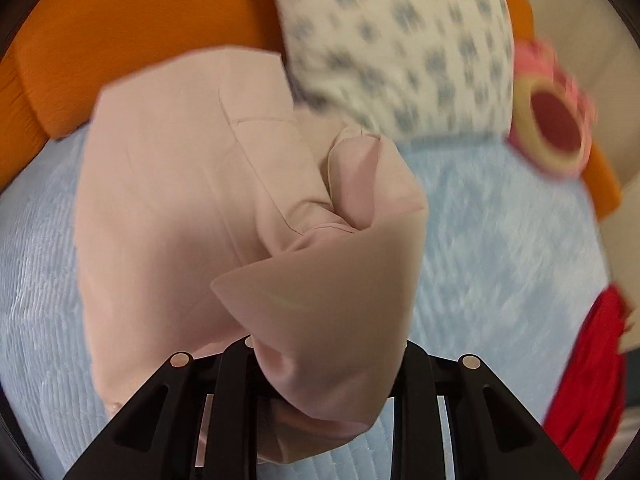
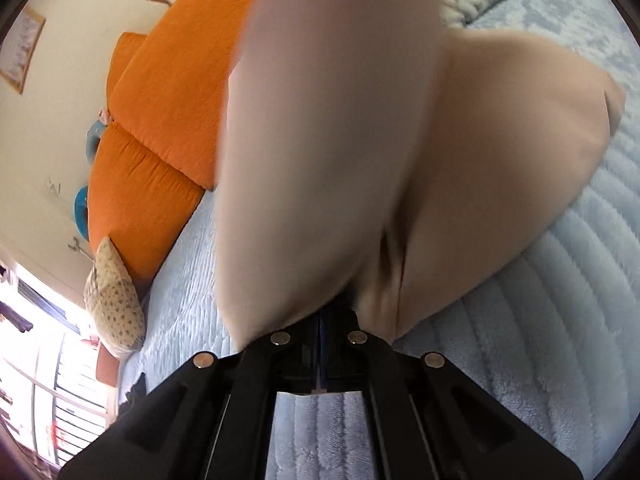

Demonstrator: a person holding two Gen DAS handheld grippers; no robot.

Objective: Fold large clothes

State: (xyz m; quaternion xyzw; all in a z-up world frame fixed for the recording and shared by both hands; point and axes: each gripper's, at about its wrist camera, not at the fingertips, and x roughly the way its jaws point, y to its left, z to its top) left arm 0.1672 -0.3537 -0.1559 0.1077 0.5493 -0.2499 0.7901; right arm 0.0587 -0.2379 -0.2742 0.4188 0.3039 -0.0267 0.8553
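Pink garment (image 1: 192, 200), one, over blue bedspread (image 1: 500, 240); jaws of both grippers clamped on its fabric

Both wrist views close above the pale-blue bedspread (image 1: 500, 220) (shared, with orange cushions (image 2: 168, 92)), facing forward-down.
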